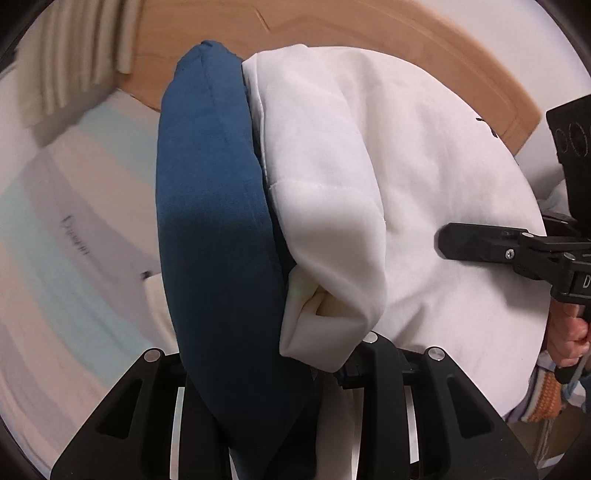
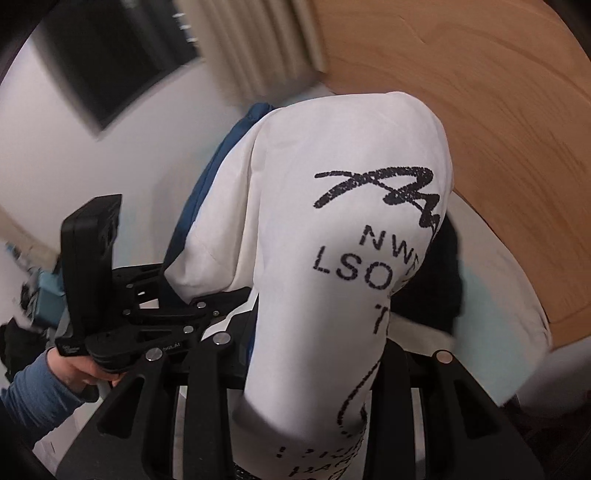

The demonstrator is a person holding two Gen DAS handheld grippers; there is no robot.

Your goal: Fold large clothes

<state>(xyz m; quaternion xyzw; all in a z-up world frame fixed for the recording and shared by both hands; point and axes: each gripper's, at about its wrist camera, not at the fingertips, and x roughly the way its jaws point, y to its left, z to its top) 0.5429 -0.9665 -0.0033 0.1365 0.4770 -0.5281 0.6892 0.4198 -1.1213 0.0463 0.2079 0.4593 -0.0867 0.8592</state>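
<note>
Clothes first: white garment (image 1: 388, 177) w/ black printed lettering and a blue garment (image 1: 210, 221) bundled together, both held up off the striped bedding (image 1: 66, 236), blue one pressed against the white one's side. Left gripper (image 1: 295, 373) is clamped on the bundle, blue fabric and a folded white edge both running down between its fingers. Right gripper (image 2: 314, 373) is closed on the white fabric too, printed part squeezed between the fingers, cloth rising up from there in a tall hump. Each gripper shows up in the other's cam, pretty close together, w/ a hand (image 2: 79, 369) in a blue sleeve on the left one's handle. Wooden headboard (image 1: 332, 29) sits behind it all, cream curtain (image 1: 81, 48) off to the side. Bg is blurry.
</note>
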